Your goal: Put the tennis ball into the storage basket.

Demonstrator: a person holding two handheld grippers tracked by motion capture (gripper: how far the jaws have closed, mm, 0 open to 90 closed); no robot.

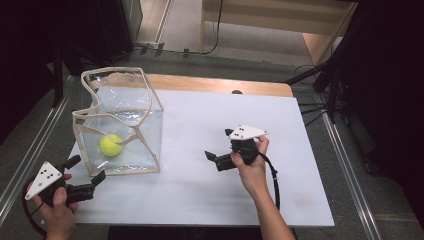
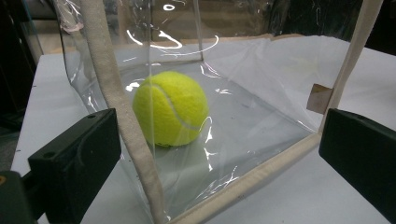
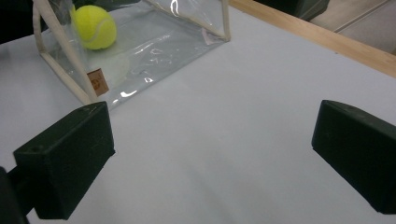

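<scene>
Left gripper [image 1: 86, 171], fingers spread, faces the clear bag's [image 1: 145, 130] near corner at 7 o'clock; close squarely on its trim, clear of the tennis ball [image 1: 110, 145].

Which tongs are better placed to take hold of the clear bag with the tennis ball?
Left. The left tongs sit open right at the near corner of the clear bag, its cloth edge between the jaws. The right tongs are open too, but stand apart over the bare white board.
</scene>
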